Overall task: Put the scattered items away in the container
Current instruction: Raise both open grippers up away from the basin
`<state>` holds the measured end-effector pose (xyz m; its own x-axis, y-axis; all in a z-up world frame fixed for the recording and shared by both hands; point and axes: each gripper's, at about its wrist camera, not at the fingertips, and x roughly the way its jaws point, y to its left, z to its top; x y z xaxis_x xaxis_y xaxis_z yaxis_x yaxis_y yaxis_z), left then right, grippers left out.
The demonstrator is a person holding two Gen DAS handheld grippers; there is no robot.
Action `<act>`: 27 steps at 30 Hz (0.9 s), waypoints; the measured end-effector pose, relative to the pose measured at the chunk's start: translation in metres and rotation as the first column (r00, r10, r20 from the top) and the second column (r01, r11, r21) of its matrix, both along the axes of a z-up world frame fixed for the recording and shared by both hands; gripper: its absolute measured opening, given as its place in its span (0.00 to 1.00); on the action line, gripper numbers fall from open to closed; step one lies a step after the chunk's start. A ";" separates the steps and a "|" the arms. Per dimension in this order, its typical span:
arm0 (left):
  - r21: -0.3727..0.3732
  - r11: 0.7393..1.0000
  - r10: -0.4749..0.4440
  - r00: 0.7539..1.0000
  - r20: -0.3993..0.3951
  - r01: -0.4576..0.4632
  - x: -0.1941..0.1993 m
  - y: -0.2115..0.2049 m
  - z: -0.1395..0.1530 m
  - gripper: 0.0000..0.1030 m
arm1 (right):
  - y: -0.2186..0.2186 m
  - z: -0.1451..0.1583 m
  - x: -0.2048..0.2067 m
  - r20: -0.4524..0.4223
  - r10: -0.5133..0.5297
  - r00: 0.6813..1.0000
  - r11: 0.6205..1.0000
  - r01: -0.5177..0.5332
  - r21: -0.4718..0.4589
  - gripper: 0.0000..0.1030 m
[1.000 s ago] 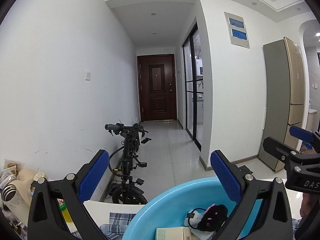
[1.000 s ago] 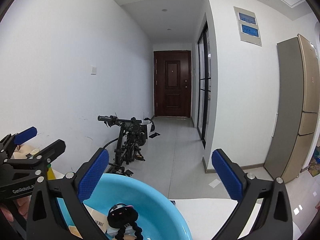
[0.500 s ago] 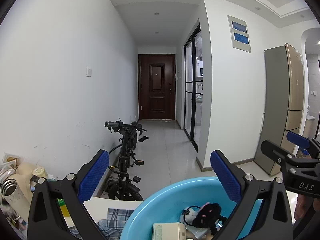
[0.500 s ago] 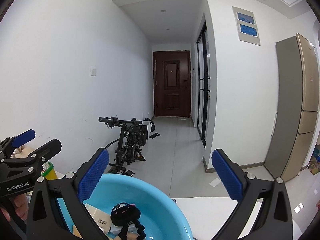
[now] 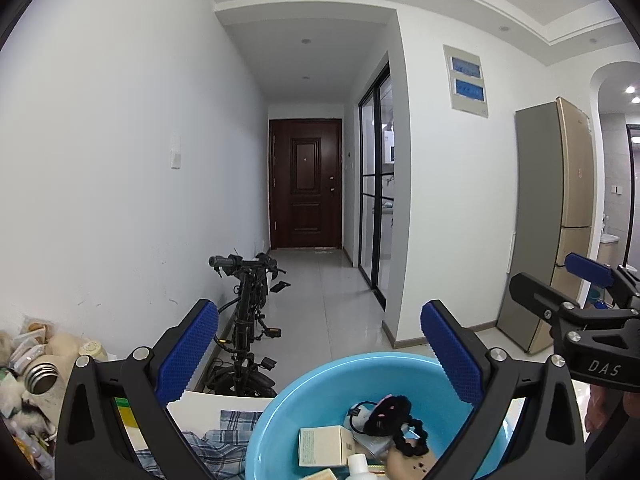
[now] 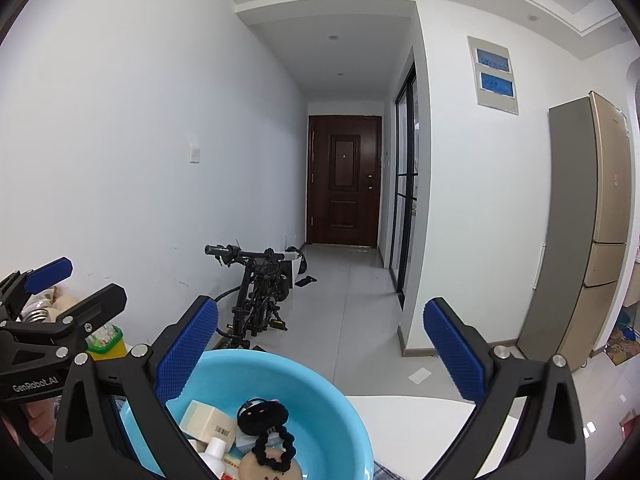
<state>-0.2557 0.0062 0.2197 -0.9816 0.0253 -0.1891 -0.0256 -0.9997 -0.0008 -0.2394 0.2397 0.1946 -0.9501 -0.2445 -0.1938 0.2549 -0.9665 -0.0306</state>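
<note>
A light blue basin [image 5: 320, 396] sits on the white table below both grippers; it also shows in the right wrist view [image 6: 316, 400]. Inside it lie a cream box [image 5: 326, 446], a black scrunchie and hair tie [image 5: 386, 414], a white bottle cap [image 5: 357, 465] and other small items. My left gripper [image 5: 320, 354] is open and empty, held above the basin's near left side. My right gripper [image 6: 320, 354] is open and empty above the basin's right side. Each gripper shows at the edge of the other's view.
A blue plaid cloth [image 5: 224, 436] lies left of the basin. Clutter with a metal flask [image 5: 38, 376] and a yellow container [image 6: 104, 340] sits at the far left. A folding bike [image 5: 248, 320] stands behind the table. A fridge [image 5: 548, 220] stands right.
Both views have tilted down a little, so more of the basin and its contents shows. Both grippers stay open and empty.
</note>
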 end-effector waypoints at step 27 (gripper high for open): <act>-0.021 0.999 -0.028 1.000 -0.009 0.028 0.149 0.011 0.038 1.00 | 0.010 0.036 0.129 -0.028 -0.008 1.000 1.000 0.009 0.019 0.99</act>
<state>-0.1066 0.0169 0.2579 -0.9823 0.0491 -0.1808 -0.0536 -0.9984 0.0203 -0.1104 0.2494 0.2303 -0.9571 -0.2329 -0.1721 0.2456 -0.9677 -0.0564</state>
